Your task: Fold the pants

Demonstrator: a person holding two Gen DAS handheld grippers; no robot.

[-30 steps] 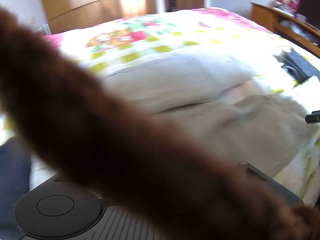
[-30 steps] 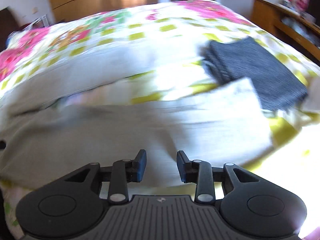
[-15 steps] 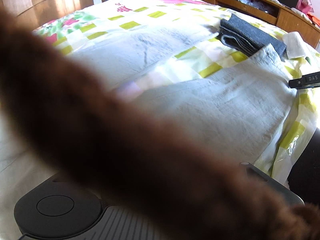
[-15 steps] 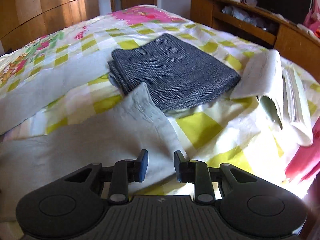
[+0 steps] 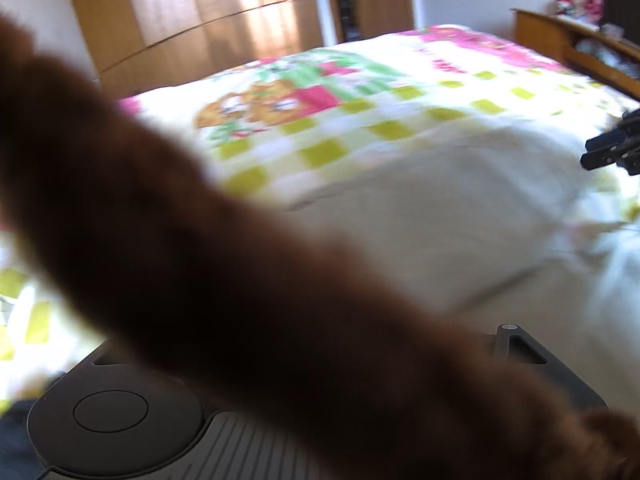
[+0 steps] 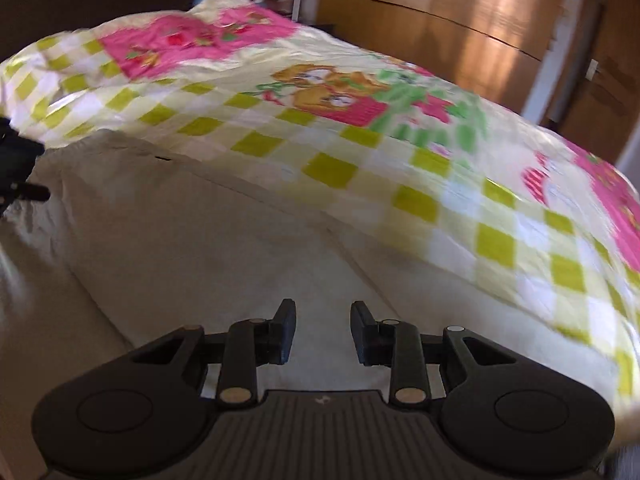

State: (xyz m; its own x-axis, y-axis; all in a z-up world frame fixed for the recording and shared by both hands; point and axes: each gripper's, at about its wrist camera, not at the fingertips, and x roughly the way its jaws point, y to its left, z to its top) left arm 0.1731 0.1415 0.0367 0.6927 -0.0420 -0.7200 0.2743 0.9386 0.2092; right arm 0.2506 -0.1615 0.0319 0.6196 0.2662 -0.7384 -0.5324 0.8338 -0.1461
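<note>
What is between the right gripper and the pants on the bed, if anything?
Nothing visible. The right gripper is open and empty, with the pale pants lying flat on the checked bedspread right ahead of it. In the left wrist view, a blurry brown furry thing covers most of the lens, hiding the left gripper's fingers.

- A fuzzy brown sleeve (image 5: 224,264) crossed our left gripper's view from upper left to lower right and hid the fingers, so we could not tell how the jaws stood.
- Ahead of the gripper, pale grey pants (image 5: 460,216) lay flat on the checked floral bedspread (image 5: 360,104).
- Beyond them to the right, our right gripper (image 5: 614,146) reached in.
- Wooden wardrobe doors (image 5: 208,20) stood behind the bed.
</note>
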